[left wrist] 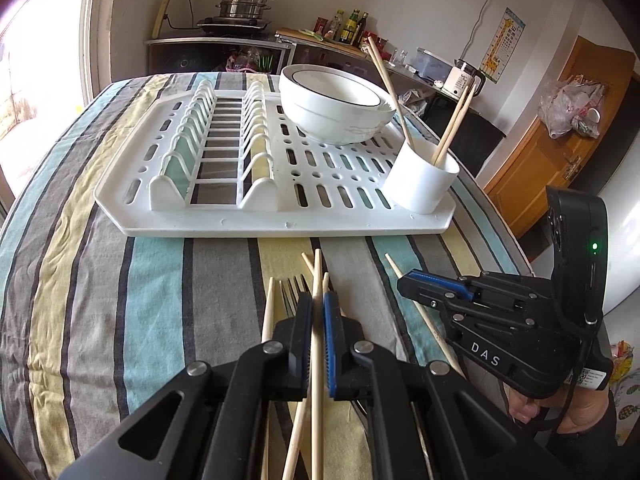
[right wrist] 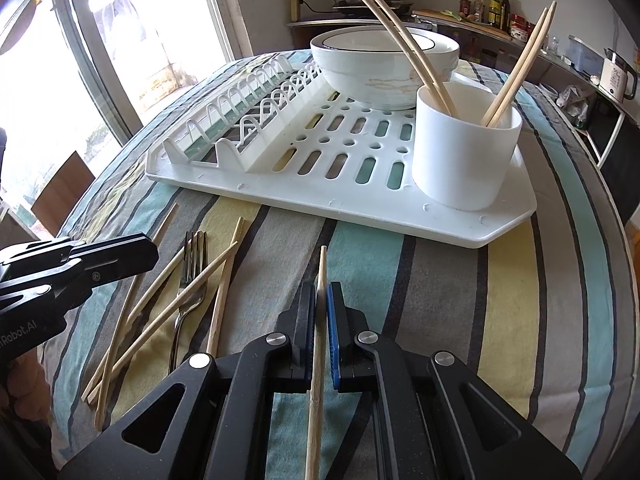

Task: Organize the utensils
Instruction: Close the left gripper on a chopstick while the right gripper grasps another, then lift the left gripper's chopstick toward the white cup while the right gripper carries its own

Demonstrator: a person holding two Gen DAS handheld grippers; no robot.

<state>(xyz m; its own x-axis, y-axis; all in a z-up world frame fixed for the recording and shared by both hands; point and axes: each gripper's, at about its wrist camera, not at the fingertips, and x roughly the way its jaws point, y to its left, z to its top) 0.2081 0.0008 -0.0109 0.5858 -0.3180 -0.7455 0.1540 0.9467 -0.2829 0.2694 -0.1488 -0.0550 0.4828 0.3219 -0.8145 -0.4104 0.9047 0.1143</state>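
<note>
Left wrist view: both grippers clenched on a chopstick each, near the bottom of the frame.
From left to right: the drying rack (left wrist: 132, 184) fills the upper middle with the bowls (left wrist: 336, 100) and cup (left wrist: 420, 178) on it; the fork (left wrist: 294, 288) lies just left of the left gripper (left wrist: 318, 304), which grips one chopstick (left wrist: 317, 272); the right gripper (right wrist: 321, 300) pinches another chopstick (right wrist: 321, 264).

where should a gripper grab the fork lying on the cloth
Take the fork at its narrow neck just below the tines, coming from above with jaws across the handle. It lies flat on the tablecloth, and chopsticks cross its lower handle, so the neck looks freest.
</note>
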